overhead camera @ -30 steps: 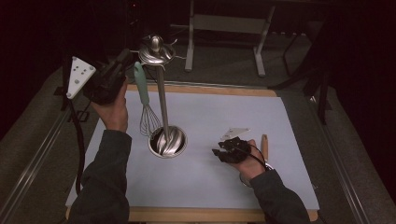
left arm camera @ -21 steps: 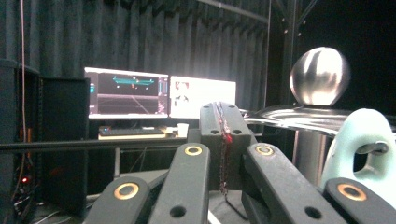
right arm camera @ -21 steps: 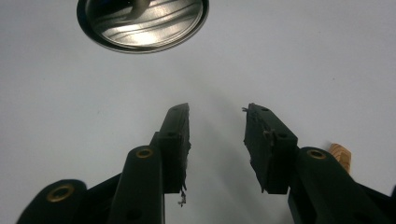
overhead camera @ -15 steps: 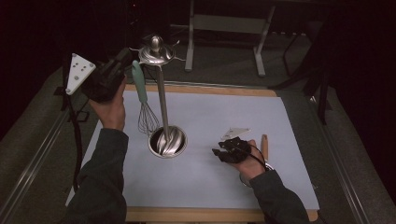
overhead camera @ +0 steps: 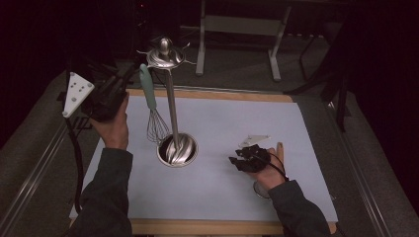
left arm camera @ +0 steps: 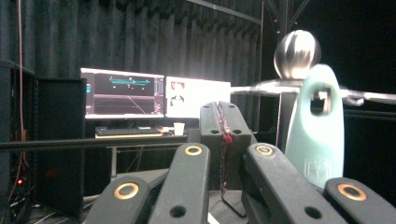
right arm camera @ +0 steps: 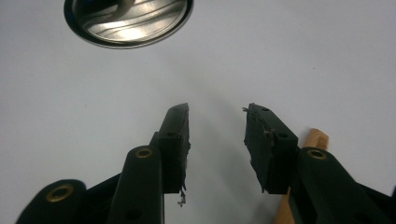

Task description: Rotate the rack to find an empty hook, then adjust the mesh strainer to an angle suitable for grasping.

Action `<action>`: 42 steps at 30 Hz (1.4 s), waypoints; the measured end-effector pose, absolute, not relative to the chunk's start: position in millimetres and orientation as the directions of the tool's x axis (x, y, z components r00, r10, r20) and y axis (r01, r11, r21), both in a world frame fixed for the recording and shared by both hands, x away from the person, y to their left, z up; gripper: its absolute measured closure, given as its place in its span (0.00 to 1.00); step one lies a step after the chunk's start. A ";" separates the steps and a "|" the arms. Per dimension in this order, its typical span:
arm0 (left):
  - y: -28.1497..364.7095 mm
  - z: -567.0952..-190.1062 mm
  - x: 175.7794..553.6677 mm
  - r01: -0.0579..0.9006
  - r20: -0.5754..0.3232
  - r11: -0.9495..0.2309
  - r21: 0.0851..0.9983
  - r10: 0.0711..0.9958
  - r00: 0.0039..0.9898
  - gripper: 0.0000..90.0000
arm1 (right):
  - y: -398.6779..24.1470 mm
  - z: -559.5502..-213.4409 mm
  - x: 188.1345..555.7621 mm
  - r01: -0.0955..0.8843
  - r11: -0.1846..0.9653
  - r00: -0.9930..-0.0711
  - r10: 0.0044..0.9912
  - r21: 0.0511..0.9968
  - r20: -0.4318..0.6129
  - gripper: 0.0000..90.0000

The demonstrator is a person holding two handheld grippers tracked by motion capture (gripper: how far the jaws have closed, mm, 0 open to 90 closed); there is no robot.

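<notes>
A steel utensil stand rises from its round base (overhead camera: 177,150) to a hooked top with a ball (overhead camera: 164,53). A whisk with a mint green handle (overhead camera: 147,90) seems to hang from one hook, its wires (overhead camera: 157,129) just above the base. My left gripper (overhead camera: 123,79) is held up to the left of that handle, shut on nothing. In the left gripper view its jaws (left arm camera: 224,119) are together, with the handle (left arm camera: 316,128) and the ball (left arm camera: 297,53) just to their right. My right gripper (overhead camera: 236,160) rests low over the mat, open and empty (right arm camera: 217,123), pointing at the base (right arm camera: 128,18).
A pale blue mat (overhead camera: 232,123) covers the wooden table. A wooden-handled utensil (overhead camera: 280,148) lies beside and under my right hand, its handle (right arm camera: 306,149) by the right jaw. Monitors (left arm camera: 123,93) and a desk stand beyond the table, with a metal frame (overhead camera: 237,29) behind.
My left gripper has sunk a little beside the whisk handle. The whisk, the stand and my right gripper stay where they were.
</notes>
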State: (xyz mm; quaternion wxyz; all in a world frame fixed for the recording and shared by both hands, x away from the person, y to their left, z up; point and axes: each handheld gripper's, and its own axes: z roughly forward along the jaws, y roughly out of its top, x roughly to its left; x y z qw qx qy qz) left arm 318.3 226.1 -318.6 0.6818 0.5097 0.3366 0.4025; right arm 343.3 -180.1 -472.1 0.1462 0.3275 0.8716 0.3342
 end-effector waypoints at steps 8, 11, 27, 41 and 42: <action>235.6 -351.9 305.1 -0.164 -0.077 0.165 0.973 0.893 0.442 1.00 | -189.8 -471.2 343.9 0.485 0.549 -0.728 0.685 0.680 -0.033 0.65; 237.6 -367.6 300.6 -0.135 -0.084 0.156 0.979 0.898 0.432 1.00 | -194.6 -469.5 344.9 0.492 0.547 -0.722 0.691 0.677 -0.035 0.65; 239.5 -450.9 284.6 0.082 -0.094 0.065 0.995 0.900 0.425 1.00 | -211.4 -463.8 346.1 0.513 0.532 -0.695 0.718 0.674 -0.038 0.65; 237.5 -513.8 274.3 0.330 -0.097 -0.055 0.942 0.899 0.428 0.97 | -226.8 -452.6 347.8 0.523 0.516 -0.666 0.744 0.678 -0.052 0.65; 238.1 -516.3 274.1 0.340 -0.096 -0.061 0.939 0.899 0.427 0.96 | -228.2 -452.1 347.9 0.524 0.513 -0.662 0.747 0.680 -0.054 0.65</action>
